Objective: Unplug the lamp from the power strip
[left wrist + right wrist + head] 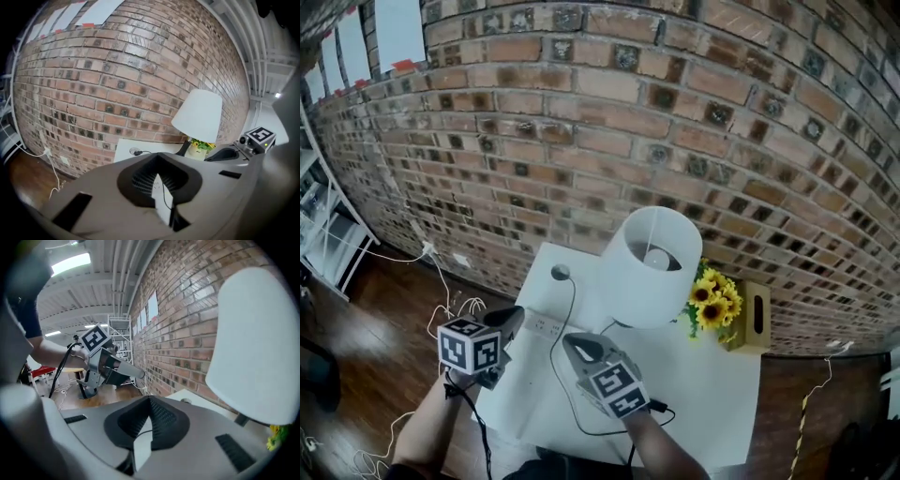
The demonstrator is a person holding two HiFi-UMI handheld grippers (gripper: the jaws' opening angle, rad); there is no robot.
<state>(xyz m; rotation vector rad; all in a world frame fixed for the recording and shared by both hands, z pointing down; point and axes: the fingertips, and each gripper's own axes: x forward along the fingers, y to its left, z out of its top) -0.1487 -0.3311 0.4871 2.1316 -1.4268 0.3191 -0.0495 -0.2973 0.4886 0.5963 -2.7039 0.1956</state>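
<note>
Lamp (pixel 649 267) upright at back of white table (pixel 712 394), against brick wall (pixel 581 141); thin black cord (pixel 560 375) loops over tabletop toward front edge; white power strip (pixel 546 326) flat at table's left side, partly behind left gripper (pixel 516 316). We can't make out plug or whether it sits in power strip. We judge plug small, rigid, light, cord limp: pinch plug body, never cord; power strip light, likely lifts, so pin it. Left gripper jaws pressed together, empty; right gripper (pixel 573 343) jaws together too, nothing held; both hover over table
</note>
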